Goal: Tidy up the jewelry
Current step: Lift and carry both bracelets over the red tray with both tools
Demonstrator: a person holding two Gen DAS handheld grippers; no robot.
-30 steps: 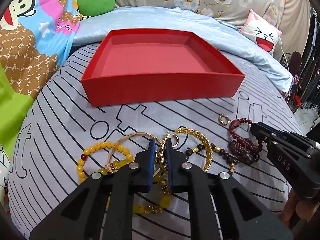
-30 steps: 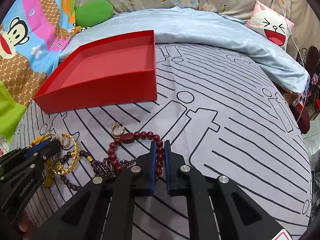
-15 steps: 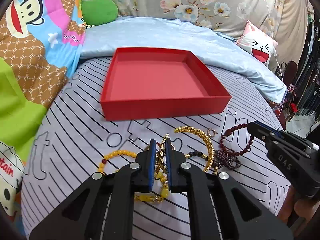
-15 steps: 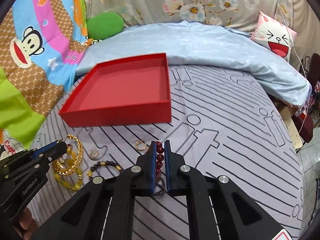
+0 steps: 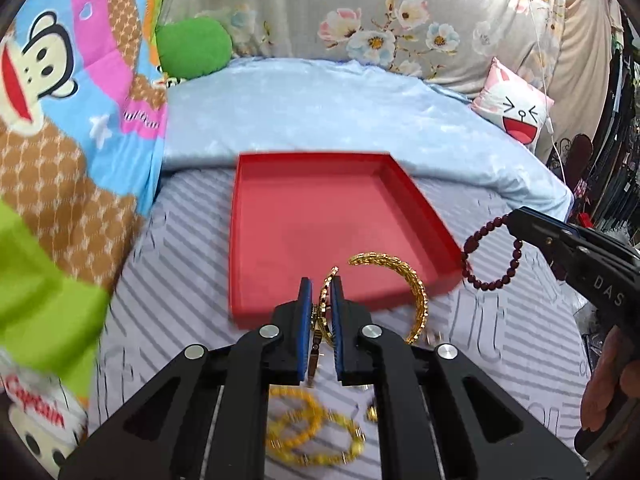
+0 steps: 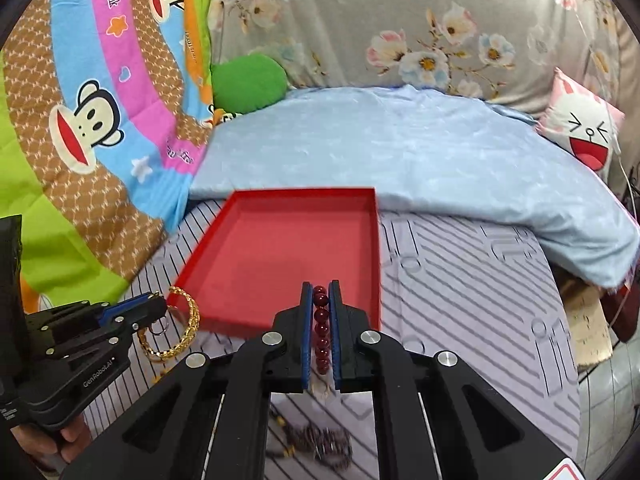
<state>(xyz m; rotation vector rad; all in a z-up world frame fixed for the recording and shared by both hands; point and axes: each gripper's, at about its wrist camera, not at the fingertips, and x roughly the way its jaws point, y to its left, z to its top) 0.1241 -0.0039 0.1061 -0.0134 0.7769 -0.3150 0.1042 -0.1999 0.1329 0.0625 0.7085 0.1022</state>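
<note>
Both bracelets gripped, held above the bed before the shallow red cardboard tray (image 5: 280, 216) at frame centre.

Left gripper (image 5: 319, 312) is clamped on the gold chain bangle (image 5: 412, 284); right gripper (image 6: 320, 320) on the dark red bead bracelet (image 6: 321, 328). Release is best made low over the tray floor.

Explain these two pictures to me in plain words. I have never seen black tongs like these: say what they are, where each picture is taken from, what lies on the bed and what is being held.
There is no robot here. A person holds one pair of black hand-held tongs in each hand, and each pair carries a wide-angle camera looking forward along its two blue-padded fingers.

One picture looks along the left tongs, which are shut on a gold bangle. The right tongs show at that picture's right edge.

The other picture looks along the right tongs, shut on a dark red bead bracelet.

Ahead of both lies an empty red tray on a grey striped bedsheet. Yellow bead bracelets lie on the sheet below the left tongs, and a dark bead strand, blurred, below the right.
</note>
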